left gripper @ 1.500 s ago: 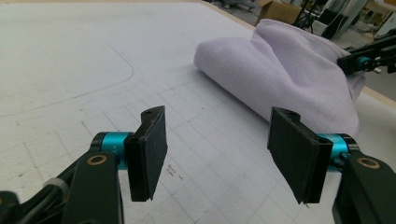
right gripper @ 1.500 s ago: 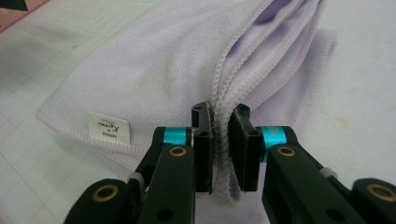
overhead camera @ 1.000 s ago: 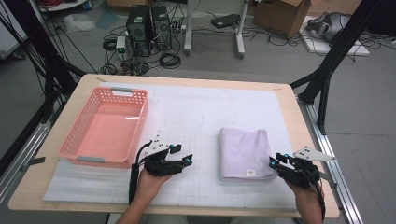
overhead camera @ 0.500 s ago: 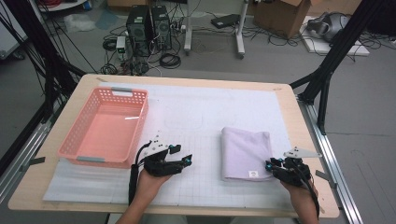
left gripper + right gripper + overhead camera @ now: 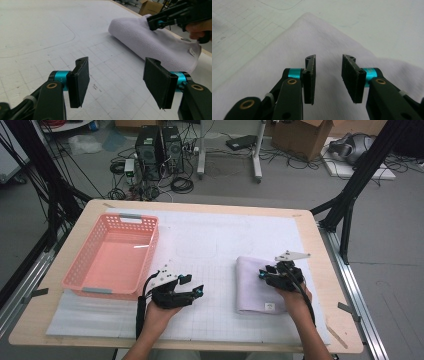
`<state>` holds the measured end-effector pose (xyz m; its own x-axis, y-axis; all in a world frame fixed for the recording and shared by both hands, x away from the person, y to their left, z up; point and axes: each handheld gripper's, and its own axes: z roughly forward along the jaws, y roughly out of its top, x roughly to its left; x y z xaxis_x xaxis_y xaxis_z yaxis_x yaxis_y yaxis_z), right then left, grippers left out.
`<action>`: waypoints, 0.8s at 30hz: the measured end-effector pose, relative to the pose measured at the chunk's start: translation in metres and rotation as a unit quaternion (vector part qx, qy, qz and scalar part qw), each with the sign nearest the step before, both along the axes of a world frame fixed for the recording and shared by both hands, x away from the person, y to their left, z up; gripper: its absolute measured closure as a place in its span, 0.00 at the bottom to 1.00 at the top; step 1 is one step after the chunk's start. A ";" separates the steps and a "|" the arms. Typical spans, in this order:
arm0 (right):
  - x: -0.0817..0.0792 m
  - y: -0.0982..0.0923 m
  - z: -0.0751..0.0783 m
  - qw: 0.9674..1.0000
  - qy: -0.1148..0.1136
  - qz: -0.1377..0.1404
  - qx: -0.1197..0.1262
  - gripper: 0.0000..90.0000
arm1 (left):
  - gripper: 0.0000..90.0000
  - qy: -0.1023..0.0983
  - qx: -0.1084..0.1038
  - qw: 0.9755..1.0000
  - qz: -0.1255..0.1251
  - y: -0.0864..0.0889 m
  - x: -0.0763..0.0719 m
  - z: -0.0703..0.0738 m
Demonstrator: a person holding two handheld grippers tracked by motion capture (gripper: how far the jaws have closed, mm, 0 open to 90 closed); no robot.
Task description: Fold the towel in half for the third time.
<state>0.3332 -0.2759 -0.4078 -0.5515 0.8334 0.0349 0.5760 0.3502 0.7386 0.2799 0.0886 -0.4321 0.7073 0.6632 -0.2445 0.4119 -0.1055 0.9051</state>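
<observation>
White matting covers the desk (image 5: 210, 237); right gripper (image 5: 266, 272) hovers over the folded towel (image 5: 250, 287), jaws parted, empty; left gripper (image 5: 195, 290) rests wide, holding nothing.

Bare mat (image 5: 210, 240) between basket (image 5: 112, 260), towel (image 5: 250, 285)

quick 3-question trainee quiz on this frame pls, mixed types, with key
1. True or false: the folded towel lies inside the pink basket.
2. Which gripper is over the towel? A) left gripper B) right gripper C) both
3. Fill in: the left gripper's jaws stand ____, with nothing between them but the white mat.

Key:
1. False. The towel lies on the mat, apart from the basket.
2. B. The right gripper view shows towel under its parted jaws; the left gripper rests on the mat beside the basket.
3. Open.
</observation>
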 end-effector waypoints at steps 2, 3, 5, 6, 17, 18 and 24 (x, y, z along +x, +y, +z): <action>0.010 0.012 0.000 1.000 0.006 0.009 -0.007 0.71 | 0.42 0.001 0.000 1.000 0.001 0.000 0.000 0.000; 0.014 0.018 0.000 1.000 0.010 0.015 -0.014 0.71 | 0.42 0.001 0.000 1.000 0.000 0.000 0.000 0.000; 0.017 0.024 -0.002 0.999 0.017 0.022 -0.023 0.71 | 0.42 0.000 0.001 1.000 0.001 0.000 0.000 0.000; 0.020 0.031 -0.003 0.999 0.020 0.030 -0.030 0.71 | 0.42 0.000 0.001 1.000 0.001 0.001 0.000 0.000; 0.020 0.024 0.002 0.998 0.007 0.065 0.016 0.67 | 0.42 0.000 0.001 1.000 -0.004 -0.002 0.000 -0.001; 0.021 0.016 0.003 0.998 0.002 0.056 0.008 0.73 | 0.42 0.000 0.001 1.000 -0.005 -0.003 0.000 -0.001; 0.031 -0.021 -0.010 0.997 0.004 -0.043 -0.057 0.85 | 0.42 0.002 0.001 1.000 -0.006 -0.004 0.000 -0.001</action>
<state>0.3643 -0.2967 -0.4175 -0.4782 0.8762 -0.0594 0.6127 0.3813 0.6922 0.2795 0.0847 -0.4333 0.7146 0.6551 -0.2453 0.4136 -0.1129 0.9034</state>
